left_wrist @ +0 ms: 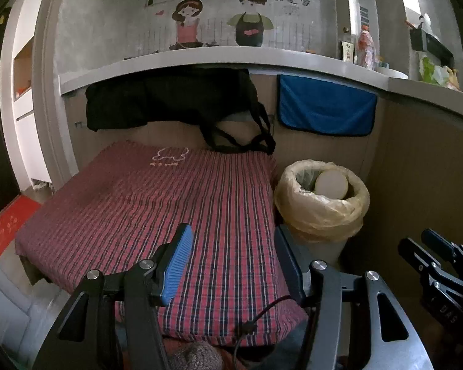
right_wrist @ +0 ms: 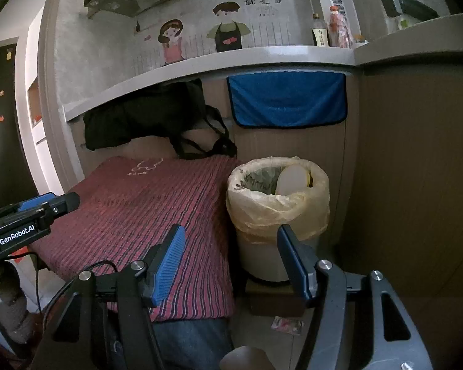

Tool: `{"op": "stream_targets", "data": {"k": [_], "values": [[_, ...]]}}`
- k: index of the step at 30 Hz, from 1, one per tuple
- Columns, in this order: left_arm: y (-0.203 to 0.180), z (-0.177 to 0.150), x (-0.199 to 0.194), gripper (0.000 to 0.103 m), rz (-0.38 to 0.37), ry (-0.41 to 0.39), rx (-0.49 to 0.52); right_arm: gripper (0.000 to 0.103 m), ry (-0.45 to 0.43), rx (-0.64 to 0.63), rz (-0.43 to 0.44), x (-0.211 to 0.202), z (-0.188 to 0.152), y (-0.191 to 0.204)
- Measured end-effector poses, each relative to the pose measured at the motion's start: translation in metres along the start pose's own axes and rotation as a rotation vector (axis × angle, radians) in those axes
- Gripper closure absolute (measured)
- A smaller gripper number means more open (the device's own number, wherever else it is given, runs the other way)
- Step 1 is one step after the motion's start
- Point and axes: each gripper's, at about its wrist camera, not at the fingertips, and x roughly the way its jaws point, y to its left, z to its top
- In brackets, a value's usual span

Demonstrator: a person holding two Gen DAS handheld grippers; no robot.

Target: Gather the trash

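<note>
A bin (left_wrist: pixel 321 215) lined with a pale yellow bag stands to the right of a table under a red plaid cloth (left_wrist: pixel 157 203). A white round cup or lid (left_wrist: pixel 331 184) lies inside the bin; it also shows in the right wrist view (right_wrist: pixel 293 178). My left gripper (left_wrist: pixel 231 262) is open and empty above the cloth's near right part. My right gripper (right_wrist: pixel 231 262) is open and empty, in front of the bin (right_wrist: pixel 277 212). A small printed wrapper (right_wrist: pixel 287 325) lies on the floor below the bin.
A black bag (left_wrist: pixel 169 98) and a blue cloth (left_wrist: pixel 324 108) hang under a grey counter ledge (left_wrist: pixel 231 58). Bottles (left_wrist: pixel 365 46) stand on the ledge. A wooden panel wall (right_wrist: pixel 410 169) is at the right. The bin rests on a brown box (right_wrist: pixel 274 299).
</note>
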Motion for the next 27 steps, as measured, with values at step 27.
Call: {"op": "stream_targets", "data": {"k": [27], "values": [[0.0014,-0.0002,0.0033,0.047,0.003,0.011,-0.002,0.044,0.019,0.005,0.012,0.0064,-0.0012,-0.0046]]}}
